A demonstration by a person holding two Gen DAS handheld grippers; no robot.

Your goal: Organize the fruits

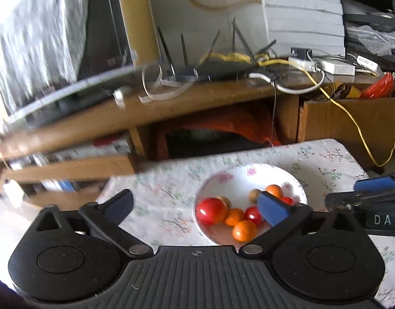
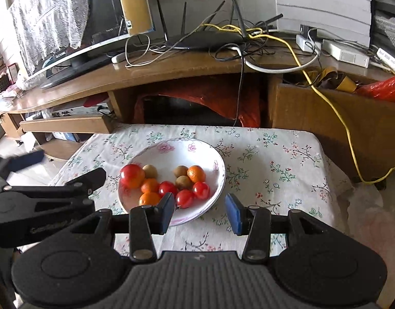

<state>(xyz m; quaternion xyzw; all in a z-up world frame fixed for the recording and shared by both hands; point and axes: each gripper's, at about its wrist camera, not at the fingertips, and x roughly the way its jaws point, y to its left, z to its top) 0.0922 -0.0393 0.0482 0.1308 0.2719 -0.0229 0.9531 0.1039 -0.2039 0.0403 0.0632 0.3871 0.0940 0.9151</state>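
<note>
A white floral bowl (image 2: 171, 149) (image 1: 236, 177) sits on a small table with a flowered cloth (image 2: 269, 159) (image 1: 171, 180). It holds a large red apple (image 2: 131, 176) (image 1: 211, 210), several oranges (image 2: 196, 173) (image 1: 244, 230), small red tomatoes (image 2: 201, 190) (image 1: 252, 213) and brown kiwi-like fruits (image 2: 184, 182) (image 1: 254, 195). My left gripper (image 1: 197, 207) is wide open, its right pad over the bowl's near right side. My right gripper (image 2: 200, 212) is open at the bowl's near rim, holding nothing.
Behind the table stands a wooden TV stand (image 2: 171, 69) with a monitor (image 2: 68, 25), a router (image 2: 210, 38) and tangled cables (image 2: 249, 49). A yellow cable (image 2: 339, 118) hangs down at the right. The left gripper's body (image 2: 43, 200) shows at the left of the right wrist view.
</note>
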